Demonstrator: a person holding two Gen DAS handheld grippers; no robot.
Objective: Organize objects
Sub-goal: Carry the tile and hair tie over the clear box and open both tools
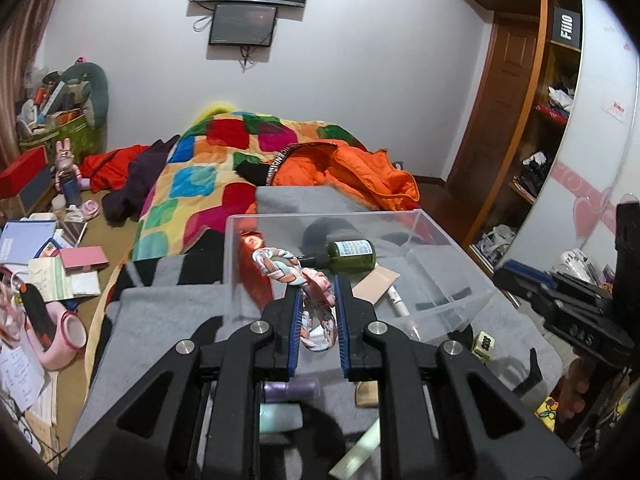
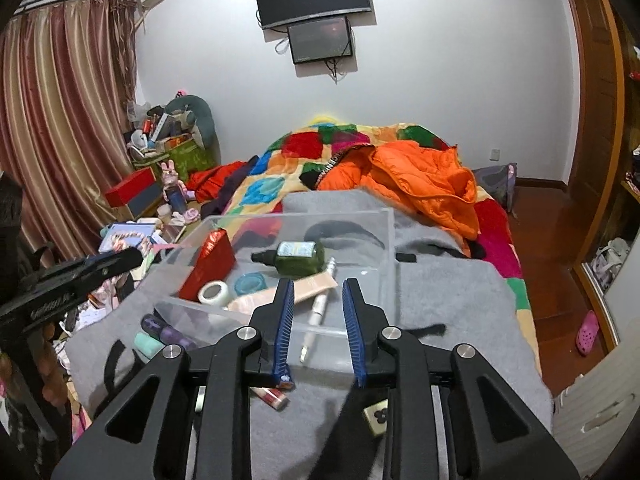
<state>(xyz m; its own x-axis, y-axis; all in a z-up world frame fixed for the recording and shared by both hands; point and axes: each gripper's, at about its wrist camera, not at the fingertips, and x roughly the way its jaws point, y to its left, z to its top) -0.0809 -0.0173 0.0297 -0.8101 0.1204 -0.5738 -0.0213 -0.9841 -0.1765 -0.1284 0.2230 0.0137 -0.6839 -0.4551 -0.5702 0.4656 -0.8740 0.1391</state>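
- Inside one clear bin (image 2: 384,216): one green bottle (image 2: 298,258), one tape roll (image 2: 214,293), one pen (image 2: 320,308).
- Left gripper (image 1: 317,300) is clamped on one braided band (image 1: 316,308).
- Right gripper (image 2: 318,292): fingers apart, holding nothing.

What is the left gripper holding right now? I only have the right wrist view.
Observer: The left gripper is shut on a braided pastel headband.
Operator: Where is that headband relative to the clear bin?
Observer: Its free end reaches over the clear bin, toward the green bottle lying inside.
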